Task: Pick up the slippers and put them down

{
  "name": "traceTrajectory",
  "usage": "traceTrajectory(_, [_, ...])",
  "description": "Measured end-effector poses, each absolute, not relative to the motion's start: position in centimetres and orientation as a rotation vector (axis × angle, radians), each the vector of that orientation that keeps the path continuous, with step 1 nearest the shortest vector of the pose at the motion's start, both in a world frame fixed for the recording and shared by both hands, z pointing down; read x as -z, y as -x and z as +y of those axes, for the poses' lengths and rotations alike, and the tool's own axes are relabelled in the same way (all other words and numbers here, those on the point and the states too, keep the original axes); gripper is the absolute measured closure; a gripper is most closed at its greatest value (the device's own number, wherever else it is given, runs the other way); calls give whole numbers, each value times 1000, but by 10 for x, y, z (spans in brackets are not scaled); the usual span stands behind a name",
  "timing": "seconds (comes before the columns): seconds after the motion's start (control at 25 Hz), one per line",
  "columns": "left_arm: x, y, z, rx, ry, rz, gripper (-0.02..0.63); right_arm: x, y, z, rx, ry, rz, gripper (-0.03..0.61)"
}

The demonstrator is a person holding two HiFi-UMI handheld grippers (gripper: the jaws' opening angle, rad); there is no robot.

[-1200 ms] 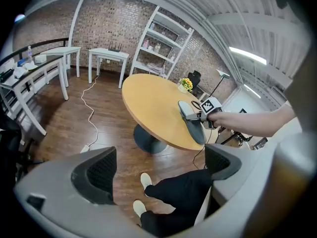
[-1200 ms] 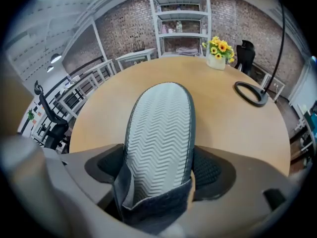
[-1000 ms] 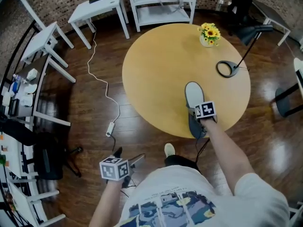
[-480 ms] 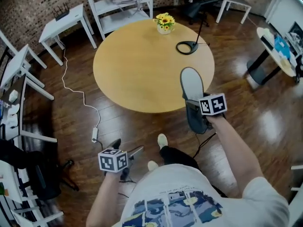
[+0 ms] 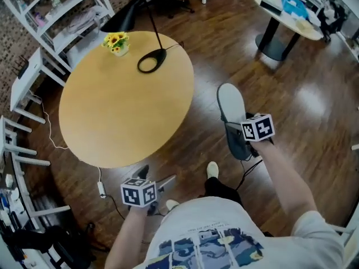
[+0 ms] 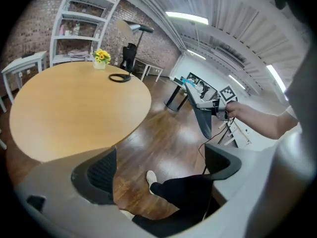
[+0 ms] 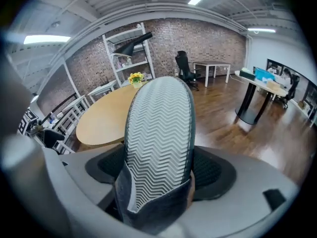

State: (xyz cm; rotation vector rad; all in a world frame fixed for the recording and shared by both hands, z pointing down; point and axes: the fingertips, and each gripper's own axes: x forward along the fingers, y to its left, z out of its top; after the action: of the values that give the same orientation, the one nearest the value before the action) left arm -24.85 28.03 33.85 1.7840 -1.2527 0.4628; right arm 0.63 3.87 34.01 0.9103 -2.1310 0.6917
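Holding a dark grey fabric slipper with a pale zigzag sole (image 7: 158, 128), your right gripper (image 7: 159, 175) has both jaws pressed on one end of it, above the brown wooden floor (image 5: 291, 94) beside the round tan table (image 5: 123, 111). Your left gripper (image 6: 158, 168) stands wide apart with nothing between its jaws.

Round wooden counter (image 5: 112, 116), left of the right tool (image 5: 238, 134), bearing a flower pot (image 5: 116, 43) and black lamp (image 5: 126, 17) at its far edge. White shelves (image 5: 50, 10) stand beyond it; a small table (image 5: 283, 21) lies beyond the tool on the wood floor (image 5: 314, 111).
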Motion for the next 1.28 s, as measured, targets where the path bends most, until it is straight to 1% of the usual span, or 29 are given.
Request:
traceTrajectory(0.16, [-380, 120, 161, -666, -1859, -1070, 58, -428, -116, -48, -832, -961, -2053, 158])
traceTrajectory(0.32, [-480, 28, 77, -825, -1868, -916, 58, -578, -198, -103, -939, -984, -1936, 160])
traceTrajectory(0.48, [-621, -24, 11, -881, -1847, -814, 58, -768, -243, -142, -1054, -1047, -1845, 163])
traceTrajectory(0.6, [-748, -57, -31, -891, -1854, -790, 58, -939, -259, -178, -1099, -1076, -1814, 163])
traceTrajectory(0.72, [-867, -78, -41, -898, -1838, -746, 58, -1111, -273, -188, -1094, -1101, -1750, 163])
traceTrajectory(0.76, [-903, -82, -40, -906, -1827, -731, 58, -1162, -281, -190, -1068, -1132, -1710, 334])
traceTrajectory(0.8, [-936, -85, -38, -914, -1814, -719, 58, -1206, -289, -190, -1030, -1165, -1666, 444])
traceTrajectory(0.84, [-965, -86, -36, -919, -1803, -711, 58, -1243, -296, -188, -988, -1195, -1628, 456])
traceTrajectory(0.88, [-988, -88, -34, -917, -1795, -707, 58, -1270, -302, -186, -957, -1224, -1604, 477])
traceTrajectory(0.96, [-1016, -92, -32, -906, -1792, -704, 58, -1295, -308, -188, -961, -1285, -1606, 470])
traceTrajectory(1.08, [-1025, -93, -16, -923, -1786, -684, 58, -1295, -297, -173, -1004, -1256, -1636, 471])
traceTrajectory(1.28, [-1012, -100, -12, -909, -1807, -682, 58, -1274, -298, -165, -990, -1230, -1644, 471])
